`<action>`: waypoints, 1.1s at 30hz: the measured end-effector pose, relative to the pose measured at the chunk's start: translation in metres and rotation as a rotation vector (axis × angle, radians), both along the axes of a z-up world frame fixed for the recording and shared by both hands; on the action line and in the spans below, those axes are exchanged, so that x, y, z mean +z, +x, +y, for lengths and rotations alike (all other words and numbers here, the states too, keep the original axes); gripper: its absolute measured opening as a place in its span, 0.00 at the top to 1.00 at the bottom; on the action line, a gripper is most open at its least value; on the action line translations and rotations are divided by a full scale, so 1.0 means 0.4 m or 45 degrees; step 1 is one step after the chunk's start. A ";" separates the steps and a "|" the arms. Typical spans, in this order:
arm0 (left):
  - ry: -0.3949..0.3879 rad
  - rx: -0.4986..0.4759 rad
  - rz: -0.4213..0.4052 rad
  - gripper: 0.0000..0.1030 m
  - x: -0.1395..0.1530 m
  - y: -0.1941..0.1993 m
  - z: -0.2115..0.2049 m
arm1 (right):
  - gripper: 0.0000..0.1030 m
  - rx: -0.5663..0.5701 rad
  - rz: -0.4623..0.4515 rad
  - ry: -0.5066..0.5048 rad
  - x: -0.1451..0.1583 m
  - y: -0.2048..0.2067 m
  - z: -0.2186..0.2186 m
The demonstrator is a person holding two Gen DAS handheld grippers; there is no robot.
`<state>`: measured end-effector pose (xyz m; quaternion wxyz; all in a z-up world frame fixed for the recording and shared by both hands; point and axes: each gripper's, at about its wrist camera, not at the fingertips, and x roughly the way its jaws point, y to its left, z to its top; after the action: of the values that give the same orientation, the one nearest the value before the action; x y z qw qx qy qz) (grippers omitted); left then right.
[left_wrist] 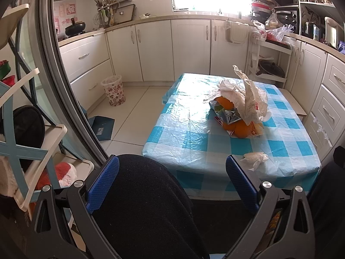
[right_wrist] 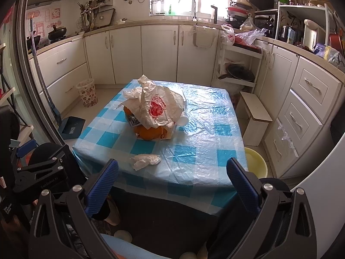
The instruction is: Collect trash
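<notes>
A crumpled white tissue (left_wrist: 255, 159) (right_wrist: 145, 160) lies near the front edge of the table with the blue-and-white checked cloth (left_wrist: 194, 129) (right_wrist: 204, 118). Farther back on the table sits a pile: a white plastic bag (left_wrist: 243, 95) (right_wrist: 155, 105) with a red print, oranges (left_wrist: 239, 128) (right_wrist: 147, 132) and snack wrappers (left_wrist: 226, 113). A floral waste bin (left_wrist: 113, 90) (right_wrist: 87, 92) stands on the floor by the left cabinets. My left gripper (left_wrist: 172, 166) is open, short of the table, above a black-clothed leg. My right gripper (right_wrist: 172, 170) is open over the table's front edge, with the tissue just ahead.
White kitchen cabinets (right_wrist: 159, 51) run along the back and right. A small white stool (right_wrist: 255, 118) and a yellow basin (right_wrist: 256, 161) stand right of the table. A blue dustpan (left_wrist: 102, 127) lies on the floor. A rack (left_wrist: 28, 140) and a door frame (left_wrist: 64, 75) crowd the left.
</notes>
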<state>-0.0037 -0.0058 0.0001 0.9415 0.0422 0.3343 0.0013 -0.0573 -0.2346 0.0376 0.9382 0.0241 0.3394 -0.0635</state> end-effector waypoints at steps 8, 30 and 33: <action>0.000 0.001 -0.002 0.08 0.001 0.000 0.002 | 0.07 -0.002 0.009 -0.019 -0.009 0.001 -0.004; -0.012 -0.335 -0.055 0.08 -0.014 0.053 -0.212 | 0.07 -0.090 0.057 -0.062 -0.051 0.096 -0.167; 0.033 -0.376 0.074 0.08 -0.060 0.098 -0.271 | 0.07 -0.083 0.061 -0.043 -0.065 0.126 -0.192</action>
<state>0.0353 -0.1142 -0.0240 0.9208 0.1032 0.3515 -0.1341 -0.0071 -0.3114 0.0114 0.9275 0.0177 0.3598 -0.1003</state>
